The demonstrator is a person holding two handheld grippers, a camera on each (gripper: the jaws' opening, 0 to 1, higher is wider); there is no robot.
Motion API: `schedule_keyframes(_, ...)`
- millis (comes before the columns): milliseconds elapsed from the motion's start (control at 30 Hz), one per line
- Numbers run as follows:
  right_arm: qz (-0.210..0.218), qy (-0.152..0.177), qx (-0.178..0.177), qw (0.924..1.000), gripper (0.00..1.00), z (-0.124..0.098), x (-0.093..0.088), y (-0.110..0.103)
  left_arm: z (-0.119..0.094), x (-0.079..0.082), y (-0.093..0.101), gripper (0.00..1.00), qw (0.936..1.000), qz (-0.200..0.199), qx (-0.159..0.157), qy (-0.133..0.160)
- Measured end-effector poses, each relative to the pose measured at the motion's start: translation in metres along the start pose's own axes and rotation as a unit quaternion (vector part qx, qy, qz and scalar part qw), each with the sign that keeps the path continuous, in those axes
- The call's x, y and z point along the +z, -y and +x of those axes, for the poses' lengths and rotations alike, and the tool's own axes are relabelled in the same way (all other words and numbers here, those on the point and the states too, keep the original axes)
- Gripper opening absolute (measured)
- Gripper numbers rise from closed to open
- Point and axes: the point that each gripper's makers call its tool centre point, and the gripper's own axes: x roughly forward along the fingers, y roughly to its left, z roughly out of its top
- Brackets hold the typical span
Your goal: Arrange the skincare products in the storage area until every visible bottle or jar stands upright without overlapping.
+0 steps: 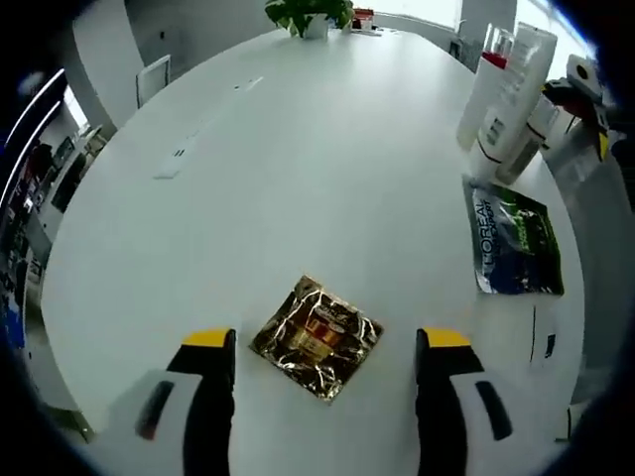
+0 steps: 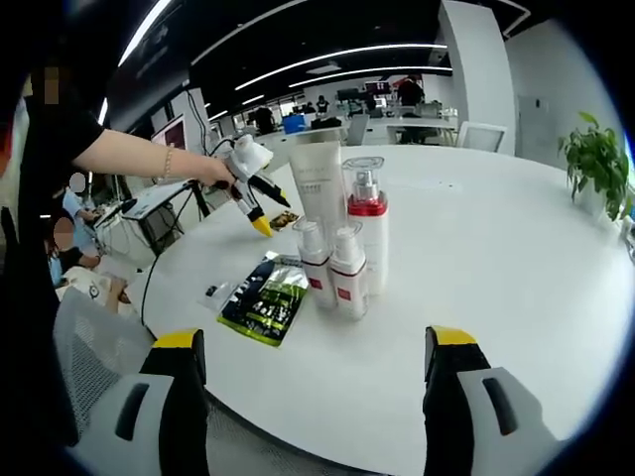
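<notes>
The bench (image 1: 298,149) is a broad, smooth white oval with a matte finish and a rounded edge. In the left gripper view, the left gripper (image 1: 325,349) hangs over the near edge, its black, yellow-tipped jaws set wide apart and holding nothing; a crinkled, reflective gold foil sachet (image 1: 316,337) lies flat between and just ahead of them, turned corner-on like a diamond. To the right lies a flat, glossy dark sachet with green print (image 1: 514,241), close to the bench's right edge. Beyond it a tight cluster of white plastic bottles (image 1: 506,104) stands upright. A potted green plant (image 1: 310,14) sits at the far end, and the long middle of the bench is bare apart from some flush panels. In the right gripper view, the right gripper (image 2: 316,359) is likewise wide open and empty, near the bench edge. Ahead stands the same cluster: a tall white squeeze tube (image 2: 319,184), a clear-capped pump bottle with a red collar (image 2: 366,220), and two small white spray bottles with red bands (image 2: 332,268), all upright and touching or just beside one another. The dark green sachet (image 2: 265,300) lies flat just left of them, with a small clear packet (image 2: 214,294) beside it near the rim. The person's hand holds the left gripper (image 2: 262,220) over the far left of the bench. Open surface extends to the right toward the plant (image 2: 597,164).
</notes>
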Motion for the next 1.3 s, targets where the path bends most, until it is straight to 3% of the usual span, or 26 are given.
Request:
schedule_keyframes(267,-0.002,-0.002,-0.006,1.0,0.9,0.0,0.0,0.002,0.001,0.0,0.003,0.66,0.9997,-0.011,-0.023,0.002)
schedule_keyframes(400,-0.001,-0.002,-0.006,1.0,0.9,0.0,0.0,0.002,0.002,-0.001,-0.002,0.56,0.9996,-0.021,-0.016,0.003)
schedule_keyframes(500,-0.004,-0.003,-0.006,1.0,0.9,0.001,-0.001,0.003,0.001,-0.001,-0.003,0.4,0.9996,-0.026,-0.012,0.001)
schedule_keyframes(767,-0.007,-0.001,-0.005,1.0,0.89,0.0,0.0,0.002,-0.004,0.001,0.01,0.38,0.9988,-0.048,-0.004,-0.003)
schedule_keyframes(1300,-0.023,0.011,0.014,0.9996,0.89,0.0,0.004,-0.006,-0.049,0.019,0.029,0.38,0.9902,-0.126,0.023,0.056)
